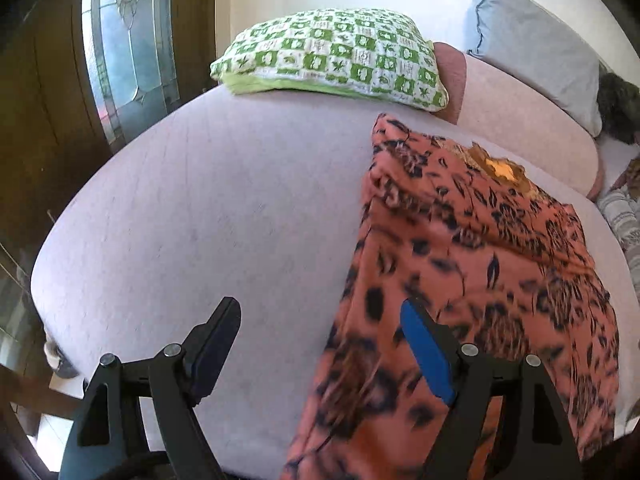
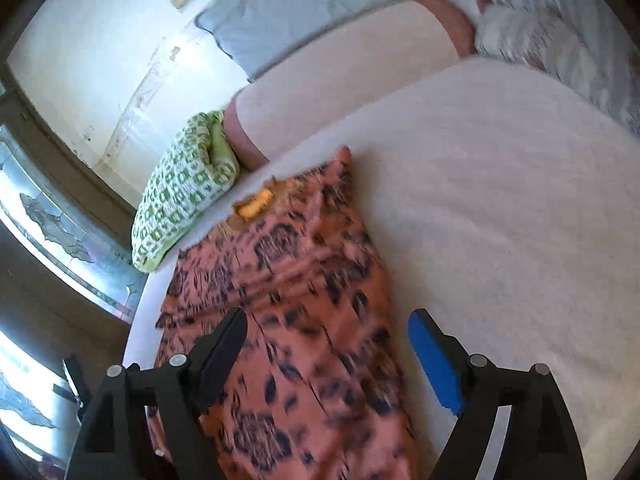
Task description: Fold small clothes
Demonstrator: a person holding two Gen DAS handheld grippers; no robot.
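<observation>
At the bottom of each view, the left gripper (image 1: 320, 344) and right gripper (image 2: 330, 354) gape wide, holding nothing. The orange patterned garment (image 1: 472, 264) lies folded lengthwise mid-frame on the bed (image 1: 200, 208); light, limp, best pinched at corners.

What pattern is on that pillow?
Green-and-white checks with leaf motifs on the pillow; clearest in the left wrist view.

This is a home, a bedroom or living room. A wide bed (image 1: 180, 208) with a pale sheet fills both views, a green-and-white checked pillow (image 1: 332, 56) and a grey pillow (image 1: 532, 44) lie at its far side by a white wall, and a wooden door with decorative leaded glass (image 1: 124, 40) stands beside it.
</observation>
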